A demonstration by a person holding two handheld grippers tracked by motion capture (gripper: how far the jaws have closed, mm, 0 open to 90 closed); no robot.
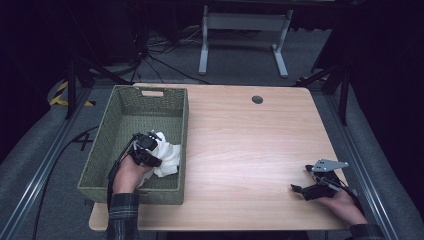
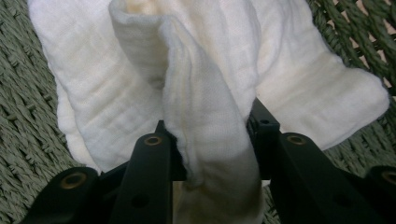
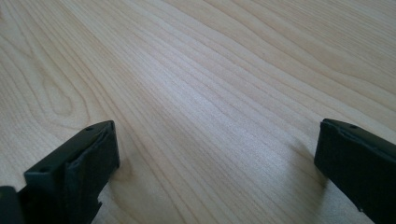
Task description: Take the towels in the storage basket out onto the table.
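A white cloth (image 1: 169, 155) lies bunched inside the green woven basket (image 1: 131, 106), against its right wall. My left gripper (image 1: 154, 145) reaches into the basket and is shut on a raised fold of the white cloth (image 2: 205, 116), which stands up between the two black jaws; the gripper (image 2: 210, 135) pinches the fold from both sides. My right gripper (image 1: 301, 179) rests low over the wooden table (image 1: 250, 135) near its right front corner. Its jaws stand wide apart, and between them my right gripper (image 3: 217, 149) holds nothing but bare wood (image 3: 210, 93).
The basket sits at the table's left side and overhangs the left edge slightly. A small round grommet (image 1: 257, 99) is set in the tabletop at the back. A white metal frame (image 1: 245, 35) and cables (image 1: 160, 55) lie on the floor beyond the table.
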